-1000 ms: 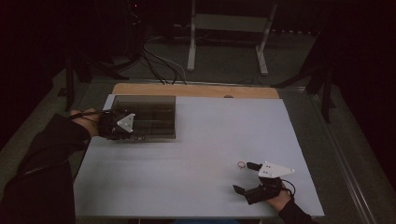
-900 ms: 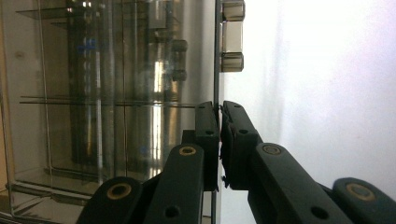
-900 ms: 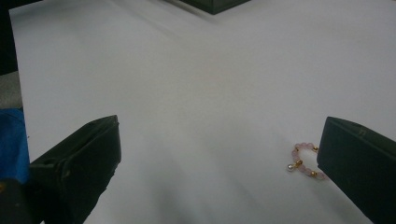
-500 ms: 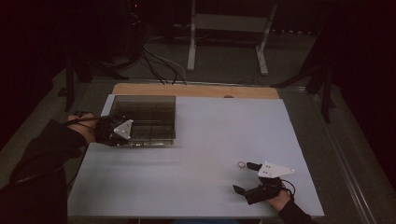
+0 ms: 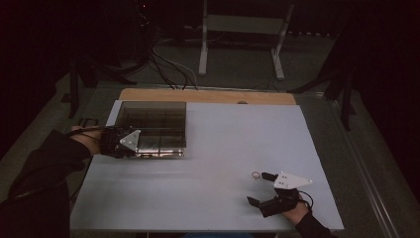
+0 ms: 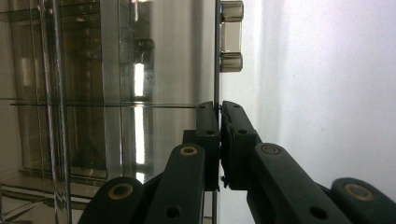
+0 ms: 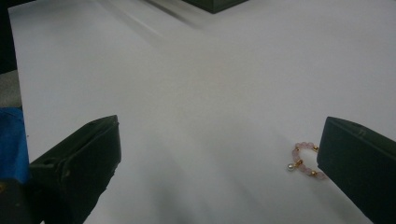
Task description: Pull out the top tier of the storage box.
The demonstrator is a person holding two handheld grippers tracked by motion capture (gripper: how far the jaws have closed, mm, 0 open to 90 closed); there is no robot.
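Dim lab or studio: white table (image 5: 208, 148), metal stand legs (image 5: 240, 44) and loose cables (image 5: 168, 64) on floor behind

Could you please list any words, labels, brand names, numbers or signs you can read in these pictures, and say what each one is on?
There is no readable text in any view.
The clear compartment box carries no label that can be made out.
The left gripper, shut on the box's edge, and the open right gripper show no markings.
The pink bead bracelet and the white table are plain.
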